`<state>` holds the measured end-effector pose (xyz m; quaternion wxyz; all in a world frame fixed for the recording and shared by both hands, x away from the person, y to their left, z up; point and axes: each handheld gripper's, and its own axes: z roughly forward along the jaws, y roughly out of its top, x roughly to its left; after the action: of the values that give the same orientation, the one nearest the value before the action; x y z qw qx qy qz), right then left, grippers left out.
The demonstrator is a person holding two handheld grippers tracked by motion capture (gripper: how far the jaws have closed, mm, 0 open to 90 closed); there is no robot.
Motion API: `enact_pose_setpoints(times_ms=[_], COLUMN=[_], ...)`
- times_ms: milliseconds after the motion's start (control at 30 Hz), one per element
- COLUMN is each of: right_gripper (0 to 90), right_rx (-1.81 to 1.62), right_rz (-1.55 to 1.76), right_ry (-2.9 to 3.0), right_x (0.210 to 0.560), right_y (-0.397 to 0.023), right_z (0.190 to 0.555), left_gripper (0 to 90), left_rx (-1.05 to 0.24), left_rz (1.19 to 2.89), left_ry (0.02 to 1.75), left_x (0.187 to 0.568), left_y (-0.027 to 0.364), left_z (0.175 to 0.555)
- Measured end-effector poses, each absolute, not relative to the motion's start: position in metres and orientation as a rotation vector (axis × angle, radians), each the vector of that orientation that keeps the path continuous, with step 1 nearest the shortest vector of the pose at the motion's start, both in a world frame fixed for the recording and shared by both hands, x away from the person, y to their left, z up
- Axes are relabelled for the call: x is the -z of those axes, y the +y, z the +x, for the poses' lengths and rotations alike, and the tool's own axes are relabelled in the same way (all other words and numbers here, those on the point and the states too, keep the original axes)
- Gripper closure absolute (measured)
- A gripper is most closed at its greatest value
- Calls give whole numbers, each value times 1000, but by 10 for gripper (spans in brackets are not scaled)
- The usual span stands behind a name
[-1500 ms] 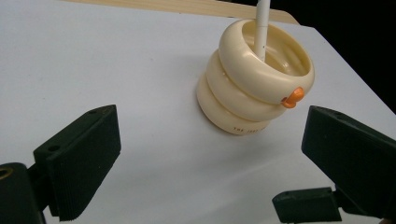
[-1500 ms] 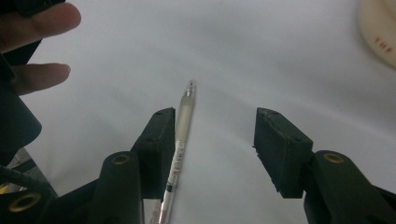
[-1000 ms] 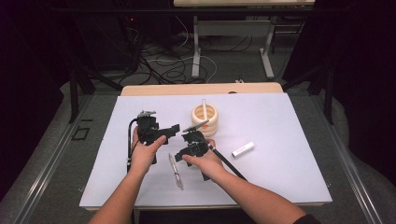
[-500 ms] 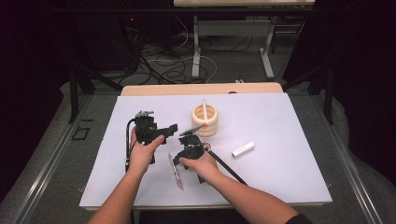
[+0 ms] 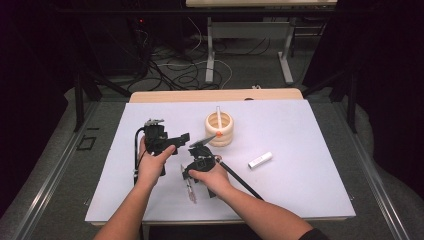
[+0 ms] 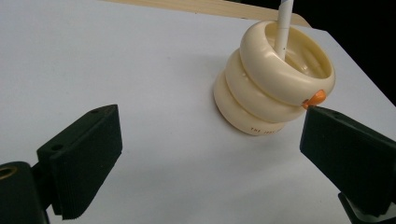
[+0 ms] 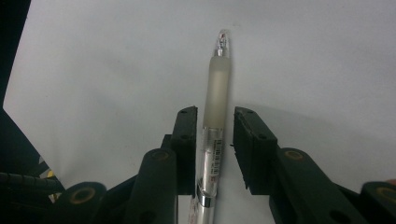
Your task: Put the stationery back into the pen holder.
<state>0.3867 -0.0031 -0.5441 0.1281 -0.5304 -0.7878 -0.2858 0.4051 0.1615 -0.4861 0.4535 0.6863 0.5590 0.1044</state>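
A lab or recording studio: a bench point(image 5: 310, 190) under a white sheet stands on grey carpet point(image 5: 380, 165), ringed by black curtains point(image 5: 30, 75), with loose cables point(image 5: 175, 70) and metal frame legs point(image 5: 287, 55) behind it.

pen point(image 7: 216, 126) rear end cut off by right gripper view's bottom edge, barrel print too small to read, white stick point(image 6: 283, 25) top cropped, holder point(image 6: 273, 88) lettering illegible

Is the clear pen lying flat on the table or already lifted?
Lying flat. The clear pen with frosted grip rests on the white table between the right claw's jaws, which have just been closing; a gap remains on one side.
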Motion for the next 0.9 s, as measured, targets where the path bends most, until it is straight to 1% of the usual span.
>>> enact_pose_setpoints(times_ms=[333, 500, 567, 800, 900], right_gripper=[766, 776, 777, 782, 786], right_rx=[783, 756, 813, 809, 751], right_rz=[-1544, -1552, -1553, -1562, -1560], right_ry=[-2308, -2337, -2327, -2322, -2349], right_x=[545, 545, 547, 547, 545], right_y=[0, 0, 1, 2, 2], right_z=[386, 386, 386, 385, 386], left_gripper=[58, 58, 58, 58, 58], left_rx=[-262, -263, -262, -257, -256], left_rz=[1701, 1696, 1696, 1701, 1700], left_ry=[1382, 1385, 1385, 1386, 1386], left_x=[487, 487, 487, 487, 488], left_y=[161, 161, 161, 162, 162], left_z=[405, 406, 406, 406, 406])
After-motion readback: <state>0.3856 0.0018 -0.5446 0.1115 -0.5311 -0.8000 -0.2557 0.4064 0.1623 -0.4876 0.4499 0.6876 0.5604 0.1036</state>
